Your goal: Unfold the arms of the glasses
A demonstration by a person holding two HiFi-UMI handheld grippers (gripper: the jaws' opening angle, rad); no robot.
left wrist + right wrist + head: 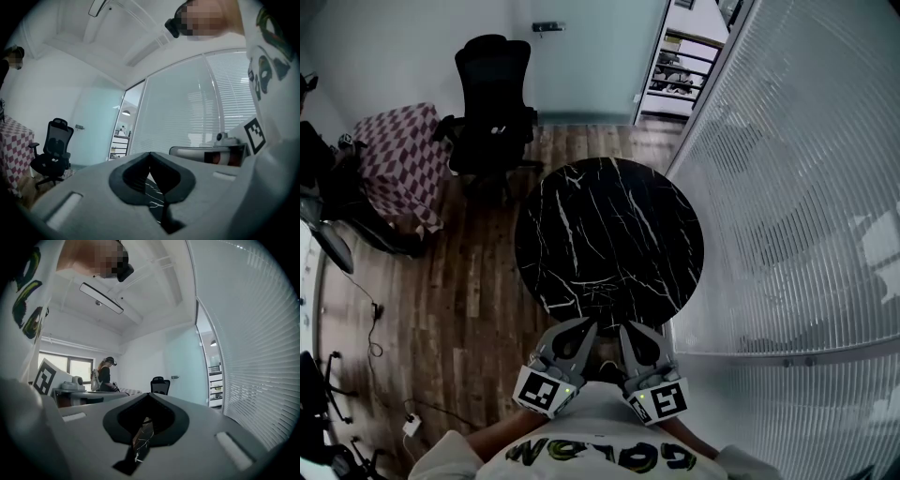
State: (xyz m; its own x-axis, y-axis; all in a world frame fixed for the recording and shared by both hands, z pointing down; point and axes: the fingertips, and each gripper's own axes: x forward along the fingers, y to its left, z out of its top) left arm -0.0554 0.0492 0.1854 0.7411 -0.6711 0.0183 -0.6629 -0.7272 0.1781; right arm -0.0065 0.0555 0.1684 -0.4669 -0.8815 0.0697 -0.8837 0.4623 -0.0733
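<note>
The round black-marble bench (pixel 609 234) lay just ahead of the left gripper (pixel 584 326) and right gripper (pixel 626 330), both clenched on nothing, and no glasses showed on it or in any view (their place could not be told). They would probably be light, slick-lensed and weak at the hinges, best steadied by the frame front while an arm's tip swung out. Beyond stood an office chair (pixel 492 103) on wood floor (pixel 469 300).

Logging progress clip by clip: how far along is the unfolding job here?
Done: nothing; no glasses show on the black marble table or elsewhere. In hand: nothing; left claw and right claw are shut, empty, near the person's chest. Left: the whole unfolding.
</note>
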